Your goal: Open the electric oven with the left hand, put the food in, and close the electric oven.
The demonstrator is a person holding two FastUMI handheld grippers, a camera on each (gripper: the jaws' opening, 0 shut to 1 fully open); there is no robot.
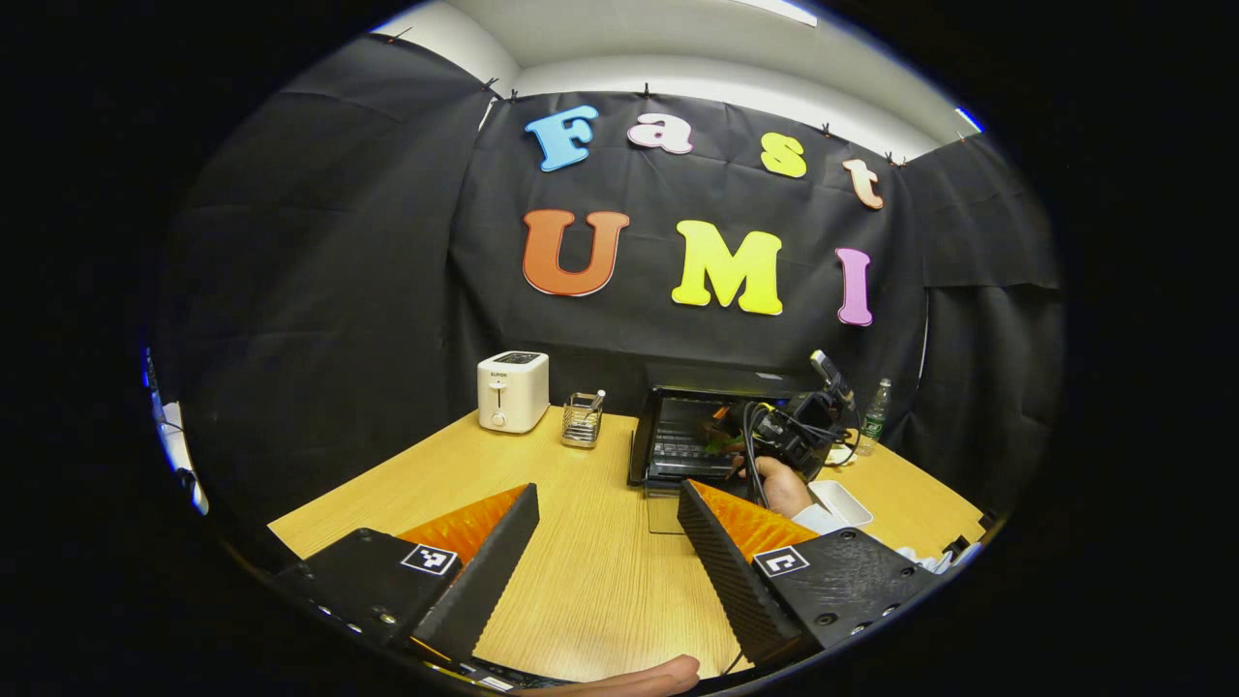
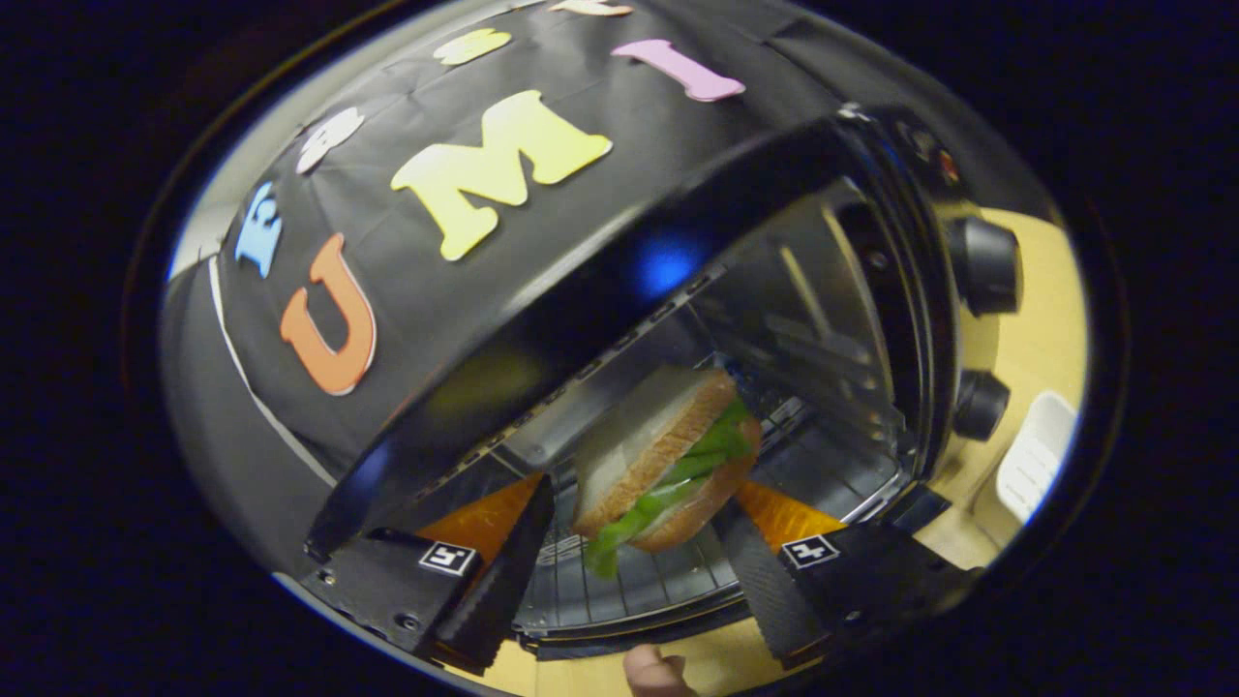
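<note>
right gripper (image 2: pixel 634 542) fingers spread, sandwich (image 2: pixel 668 460) between them inside the oven (image 2: pixel 871 290); contact unclear. settle it flat on the rack (image 2: pixel 639 581). left gripper (image 1: pixel 605 552) open, idle.

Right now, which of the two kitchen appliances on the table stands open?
The black electric oven: its glass door is dropped flat. The white toaster, further left, has no door.

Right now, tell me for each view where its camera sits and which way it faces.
Left gripper view: rides the left gripper, held back over the table, facing the toaster, the open oven and the hand holding the right gripper.
Right gripper view: rides the right gripper, tilted at the oven mouth, facing the sandwich on the rack.
Shared: the oven, sandwich, table.
</note>
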